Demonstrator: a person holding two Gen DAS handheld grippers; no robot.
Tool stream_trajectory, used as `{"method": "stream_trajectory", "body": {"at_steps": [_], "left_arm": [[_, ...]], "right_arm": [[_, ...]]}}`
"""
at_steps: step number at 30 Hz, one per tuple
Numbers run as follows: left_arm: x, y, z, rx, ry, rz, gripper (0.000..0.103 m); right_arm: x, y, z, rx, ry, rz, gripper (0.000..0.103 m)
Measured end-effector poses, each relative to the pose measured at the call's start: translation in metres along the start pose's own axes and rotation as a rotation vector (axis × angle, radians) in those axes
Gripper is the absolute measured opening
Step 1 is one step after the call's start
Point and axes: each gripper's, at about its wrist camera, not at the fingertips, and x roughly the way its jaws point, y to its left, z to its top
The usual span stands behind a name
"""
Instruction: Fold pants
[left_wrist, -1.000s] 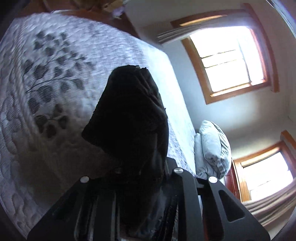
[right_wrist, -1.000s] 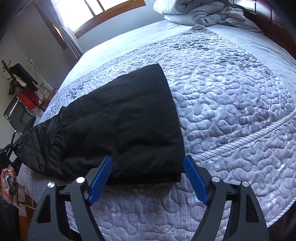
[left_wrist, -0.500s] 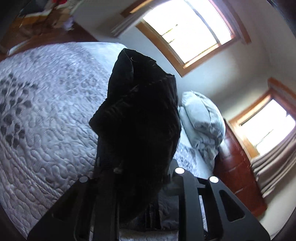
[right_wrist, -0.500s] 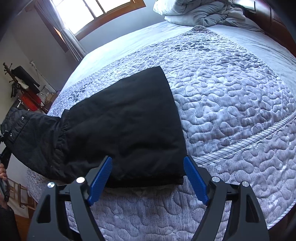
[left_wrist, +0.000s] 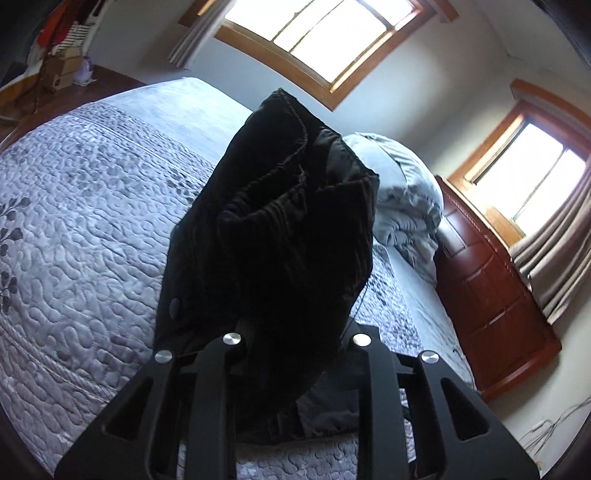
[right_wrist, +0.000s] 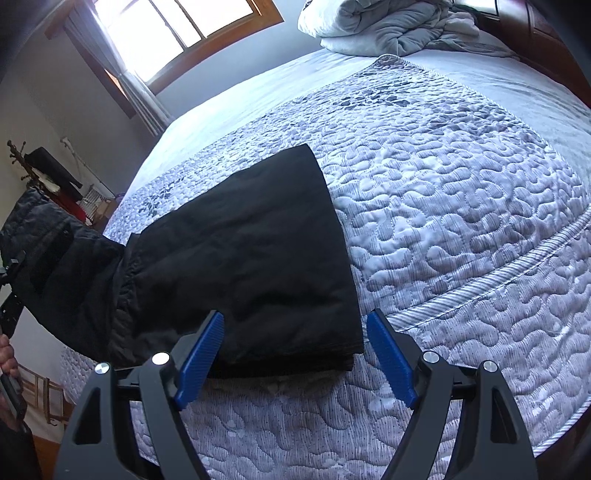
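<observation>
Bed (right_wrist: 461, 206): wide, covered by a pale grey quilted bedspread (right_wrist: 443, 177) with pebble-pattern stitching, a band of darker leaf print and a striped border near the near edge. Plain light sheet (right_wrist: 229, 110) beyond the quilting. On it: black pants (right_wrist: 251, 258), one end lying flat on the quilting, the other end raised off the bed at its left side; a rumpled grey-white duvet (right_wrist: 388, 26) heaped at the head, against a dark wooden headboard (left_wrist: 491, 295).

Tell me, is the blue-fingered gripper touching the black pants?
Cannot tell. In the right wrist view the right gripper stands open around the pants hem; no gap or contact shows plainly.
</observation>
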Motion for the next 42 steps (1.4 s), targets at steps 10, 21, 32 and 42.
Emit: {"method": "stream_trajectory", "body": {"at_steps": [10, 21, 32, 42], "left_arm": [[0.037, -0.032, -0.026, 0.084, 0.091, 0.000, 0.024], [0.097, -0.054, -0.072, 0.202, 0.258, 0.039, 0.029], [0.128, -0.059, -0.107, 0.289, 0.403, 0.046, 0.082], [0.080, -0.035, -0.088, 0.138, 0.339, 0.003, 0.091]], "right_arm": [[-0.003, -0.010, -0.002, 0.028, -0.007, 0.008, 0.080], [-0.005, -0.019, -0.003, 0.049, -0.017, 0.018, 0.080], [-0.004, -0.023, -0.004, 0.072, -0.018, 0.028, 0.080], [-0.014, -0.002, 0.014, 0.085, -0.038, 0.154, 0.086]]}}
